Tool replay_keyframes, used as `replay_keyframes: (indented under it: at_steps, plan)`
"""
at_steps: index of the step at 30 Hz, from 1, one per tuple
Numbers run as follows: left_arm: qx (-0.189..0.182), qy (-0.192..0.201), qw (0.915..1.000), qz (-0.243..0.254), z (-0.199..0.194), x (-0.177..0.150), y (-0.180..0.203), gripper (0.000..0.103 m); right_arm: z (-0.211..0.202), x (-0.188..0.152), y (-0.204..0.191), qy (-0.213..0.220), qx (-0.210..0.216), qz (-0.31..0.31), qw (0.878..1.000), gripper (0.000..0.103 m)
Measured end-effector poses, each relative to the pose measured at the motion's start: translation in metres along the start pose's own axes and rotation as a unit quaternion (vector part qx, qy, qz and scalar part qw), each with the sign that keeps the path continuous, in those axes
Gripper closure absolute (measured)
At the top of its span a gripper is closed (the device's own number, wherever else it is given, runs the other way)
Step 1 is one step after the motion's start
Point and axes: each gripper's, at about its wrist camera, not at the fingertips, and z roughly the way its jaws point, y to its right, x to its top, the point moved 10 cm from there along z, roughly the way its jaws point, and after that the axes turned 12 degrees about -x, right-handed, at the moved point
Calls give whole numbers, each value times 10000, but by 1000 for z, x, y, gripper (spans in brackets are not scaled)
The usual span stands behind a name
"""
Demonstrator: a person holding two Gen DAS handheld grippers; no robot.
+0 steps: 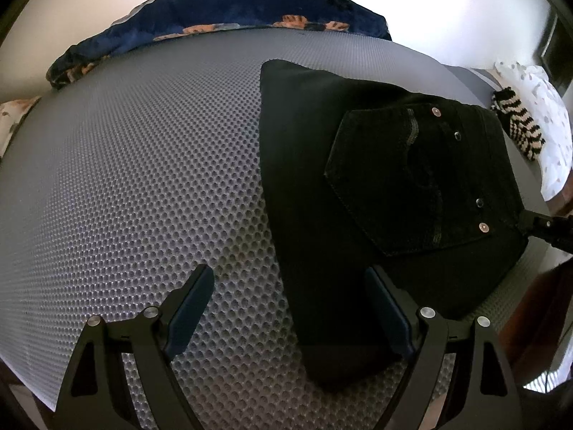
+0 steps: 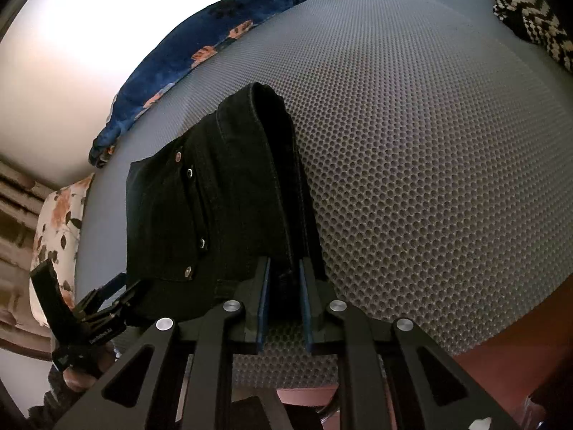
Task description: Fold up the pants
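Black folded pants (image 1: 322,165) lie on the grey honeycomb mat (image 1: 143,179), back pocket and rivets facing up. My left gripper (image 1: 290,308) is open and hangs over the near left edge of the pants; that edge runs between its fingers, and neither pad presses on it. My right gripper (image 2: 284,286) is shut on the near end of the pants (image 2: 229,193), with a thick fold of cloth pinched between the blue pads. Its tip (image 1: 533,224) also shows in the left wrist view at the waistband corner. The left gripper (image 2: 89,315) appears low left in the right wrist view.
A dark blue flowered blanket (image 1: 222,18) lies bunched along the mat's far edge. A black-and-cream striped knit piece (image 1: 519,125) rests on white bedding (image 1: 544,107) at the right. A flowered pillow (image 2: 57,222) sits beside the mat. Red-brown floor (image 2: 519,365) shows past the near edge.
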Motion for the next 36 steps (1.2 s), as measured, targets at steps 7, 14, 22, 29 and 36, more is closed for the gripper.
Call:
replay_keyframes:
  at_steps: [7,14,22,29,36]
  plan:
    - [9,74,10000,23,-3,-3,2,17,0,1,2,13,-212,35,9998,74]
    - [-112,103,9999,-18,-5,-2,1,17,2,5,4,-60,-225,39,9997,70]
    - [-186,91,9998,-5,-5,-2,0,17,8,15,3,-145,-169,-66,9997,63]
    - [-310,-9,9995,-81,-2,2,-1,17,18,27,-1,-237,144,-143,9995,63]
    - [-562,-103,9982,-201,0,8,-4,17,28,32,-2,-388,732,-176,9964,63]
